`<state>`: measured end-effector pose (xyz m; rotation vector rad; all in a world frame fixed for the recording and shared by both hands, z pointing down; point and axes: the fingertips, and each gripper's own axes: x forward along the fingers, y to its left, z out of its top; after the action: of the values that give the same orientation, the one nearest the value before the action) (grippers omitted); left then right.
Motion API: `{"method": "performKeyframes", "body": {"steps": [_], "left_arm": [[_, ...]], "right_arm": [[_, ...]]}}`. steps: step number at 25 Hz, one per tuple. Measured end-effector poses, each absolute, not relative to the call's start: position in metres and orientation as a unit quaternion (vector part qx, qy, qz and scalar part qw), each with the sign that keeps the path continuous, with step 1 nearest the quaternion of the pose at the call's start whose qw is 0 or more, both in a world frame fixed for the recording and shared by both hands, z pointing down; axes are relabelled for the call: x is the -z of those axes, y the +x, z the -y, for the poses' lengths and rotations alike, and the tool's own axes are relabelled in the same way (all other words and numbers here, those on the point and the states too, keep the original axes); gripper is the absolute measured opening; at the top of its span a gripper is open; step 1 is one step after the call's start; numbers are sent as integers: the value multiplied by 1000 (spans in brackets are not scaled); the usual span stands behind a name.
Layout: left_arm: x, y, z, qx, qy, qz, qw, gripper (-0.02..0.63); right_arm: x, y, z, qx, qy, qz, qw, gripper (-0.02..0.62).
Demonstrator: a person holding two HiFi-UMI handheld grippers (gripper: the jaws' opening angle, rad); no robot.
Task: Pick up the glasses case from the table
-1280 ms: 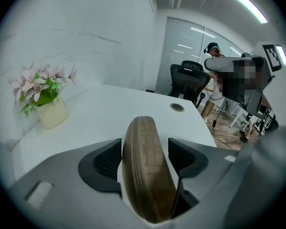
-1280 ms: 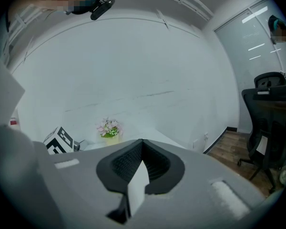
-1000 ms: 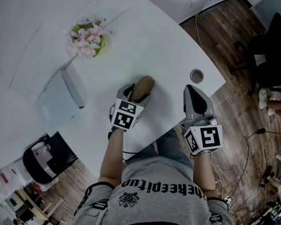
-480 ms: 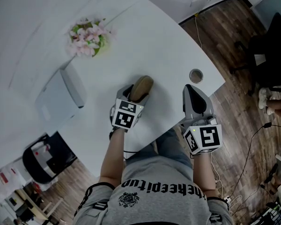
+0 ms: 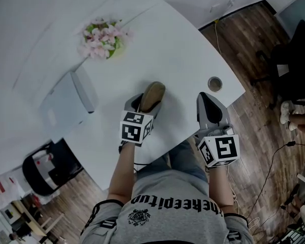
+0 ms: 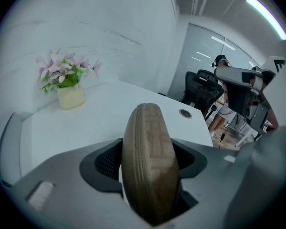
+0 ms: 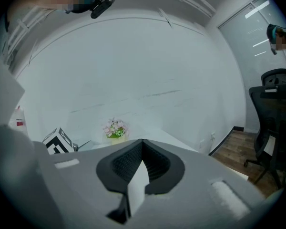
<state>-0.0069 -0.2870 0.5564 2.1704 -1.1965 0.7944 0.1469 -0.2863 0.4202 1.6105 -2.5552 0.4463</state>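
The glasses case (image 5: 153, 94) sits at the centre of the frame, pinched between the 2 jaws of the left gripper (image 5: 146, 103), its far end poking out past their tips. In the left gripper view it stands on edge: a tan, woven, rounded oval with a ribbed seam. Whether it touches the table (image 5: 178, 50) cannot be told. The right gripper (image 7: 142, 144), lower right, has its jaws pressed together on nothing, near the table's front edge. Bare white top lies beyond the case; a small round fitting (image 5: 214, 83) sits right, a flower pot (image 5: 102, 37) upper left.
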Motion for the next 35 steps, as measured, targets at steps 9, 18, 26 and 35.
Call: {"method": "performKeyframes", "body": {"steps": [9,18,26,35], "left_arm": [[-522,-26,273,-239,805,474,267,313],[-484,-47,263,-172,804,508,257,313],[-453,-62,252,-119,808,527,233,313],[-415,-78,234,-69,814,539,205,313]], "right_arm": [[-409,119,283,-132,500,855,42,3],[-397,97,273,-117,487,865,42,3],[-384,87,262,-98,487,868,34,3],[-367,77,243,-78,488,869,25,3]]}}
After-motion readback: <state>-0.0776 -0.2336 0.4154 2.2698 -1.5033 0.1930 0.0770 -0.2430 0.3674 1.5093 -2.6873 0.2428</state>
